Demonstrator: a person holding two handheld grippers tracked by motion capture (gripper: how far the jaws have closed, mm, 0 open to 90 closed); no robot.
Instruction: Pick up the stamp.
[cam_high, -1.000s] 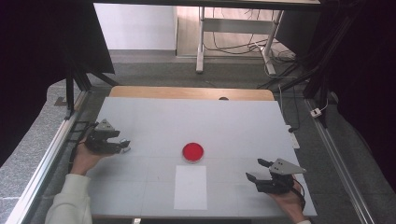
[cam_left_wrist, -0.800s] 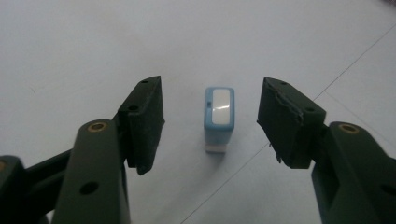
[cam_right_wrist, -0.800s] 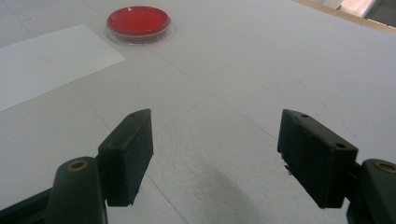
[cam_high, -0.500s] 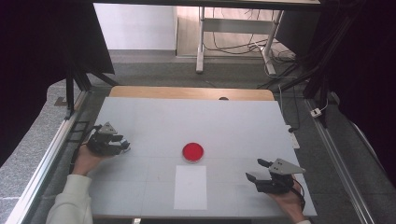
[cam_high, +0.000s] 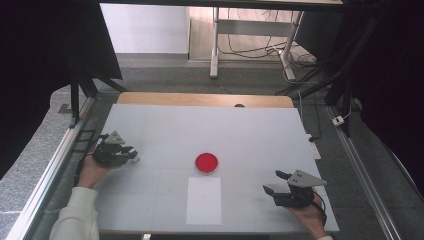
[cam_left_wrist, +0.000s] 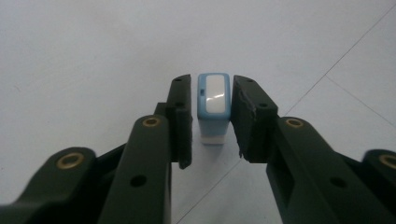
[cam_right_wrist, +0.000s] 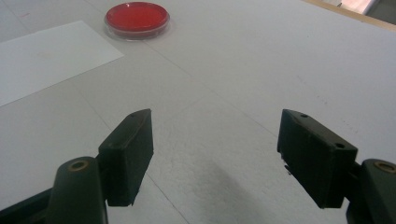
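Change: jaws of the left gripper (cam_left_wrist: 211, 116) have just been closing; in the high view a second ago they stood spread beside the table's left edge, and they now stand narrow around a small blue and white block (cam_left_wrist: 213, 105).
Left gripper state: the pads flank the block on both sides with only a thin sliver showing on each side in the left gripper view; I cannot tell whether they already press on it.
Block: it stands upright on the table (cam_high: 160, 125) near the left edge, about midway along it, between the left gripper's (cam_high: 131, 153) fingertips; in the high view it shows as a pale speck at the jaw tips.
Right gripper (cam_right_wrist: 215, 154): jaws wide apart with nothing between them, low over the table near the near right corner (cam_high: 274, 186).
Red dish (cam_high: 206, 162): it sits near the middle of the table, apart from both grippers, also seen at the top of the right gripper view (cam_right_wrist: 137, 18).
White sheet (cam_high: 204, 200): it lies flat just on the near side of the dish, running toward the near edge.
Meaning: the grasp on the block looks nearly made; by my judgement a little more closing would secure it, and a lift can follow. The dish and sheet look like likely destinations, though that is a guess.
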